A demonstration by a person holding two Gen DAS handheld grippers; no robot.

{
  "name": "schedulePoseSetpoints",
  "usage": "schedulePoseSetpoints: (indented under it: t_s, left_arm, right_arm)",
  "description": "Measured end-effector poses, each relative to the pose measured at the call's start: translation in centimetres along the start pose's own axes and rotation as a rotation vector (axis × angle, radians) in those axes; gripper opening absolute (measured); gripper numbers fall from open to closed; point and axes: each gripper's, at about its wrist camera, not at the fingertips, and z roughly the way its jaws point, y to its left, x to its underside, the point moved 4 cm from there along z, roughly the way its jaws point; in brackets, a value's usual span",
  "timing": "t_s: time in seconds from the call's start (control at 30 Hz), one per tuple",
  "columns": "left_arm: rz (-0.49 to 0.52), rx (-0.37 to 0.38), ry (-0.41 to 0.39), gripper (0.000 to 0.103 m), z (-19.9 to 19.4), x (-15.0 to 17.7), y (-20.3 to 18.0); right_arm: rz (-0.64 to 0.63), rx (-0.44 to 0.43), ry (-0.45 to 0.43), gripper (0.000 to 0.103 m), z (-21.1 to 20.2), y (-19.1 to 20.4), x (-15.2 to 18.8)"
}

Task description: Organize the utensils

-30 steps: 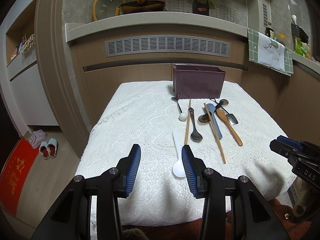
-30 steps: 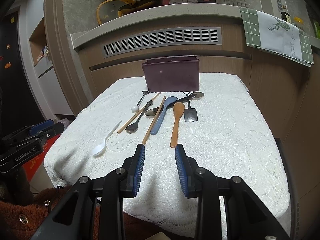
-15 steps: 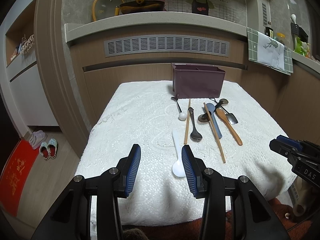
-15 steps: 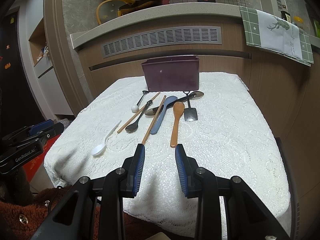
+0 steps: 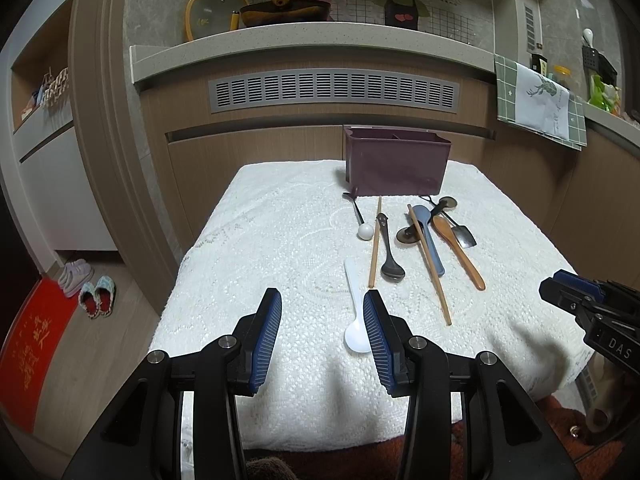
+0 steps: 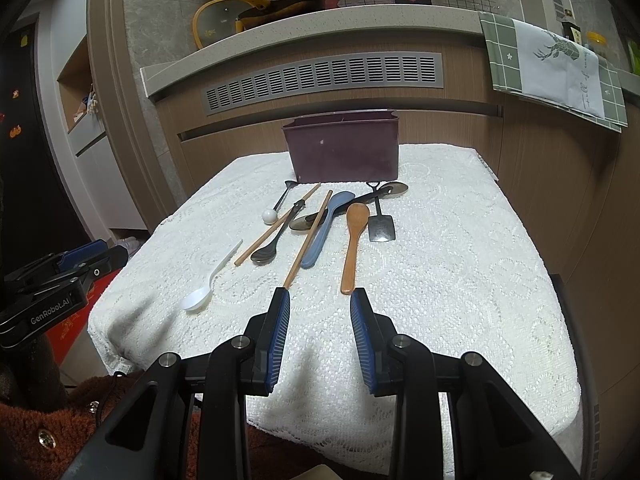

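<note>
A dark purple utensil box [image 5: 396,166] [image 6: 343,145] stands at the far edge of the white lace cloth [image 5: 280,248] [image 6: 440,248]. In front of it lie several utensils: a white plastic spoon [image 5: 355,308] [image 6: 210,280], two wooden chopsticks [image 5: 375,240] [image 6: 307,240], a black spoon [image 5: 390,254] [image 6: 276,236], a blue spoon [image 5: 430,240] [image 6: 326,232], a wooden spoon [image 5: 460,250] [image 6: 353,246] and a small black shovel spoon [image 6: 380,220]. My left gripper [image 5: 322,312] is open over the cloth's near edge, the white spoon's bowl just beside its right finger. My right gripper [image 6: 320,310] is open and empty, short of the wooden spoon's handle.
A wooden counter front with a grey vent [image 5: 332,90] rises behind the table. A green cloth [image 6: 560,76] hangs at the right. Slippers [image 5: 96,294] and a red mat [image 5: 32,348] lie on the floor at the left. The cloth's right half [image 6: 480,264] is bare.
</note>
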Motion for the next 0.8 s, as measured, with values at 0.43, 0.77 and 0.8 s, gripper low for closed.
schedulePoseSetpoints:
  t_s: [0.43,0.77,0.8]
  left_arm:
    - [0.005,0.003,0.001,0.044,0.2,0.2,-0.3]
    - [-0.052,0.117,0.028,0.044,2.6,-1.9,1.1]
    - [-0.06,0.113,0.032,0.044,3.1,-2.0,1.4]
  right_arm:
    - [-0.002,-0.001,0.001,0.03,0.0,0.1,0.0]
    - [-0.098,0.044,-0.041,0.03,0.5,0.5,-1.6]
    - [-0.107,0.058,-0.05,0.03,0.7,0.3,-1.8]
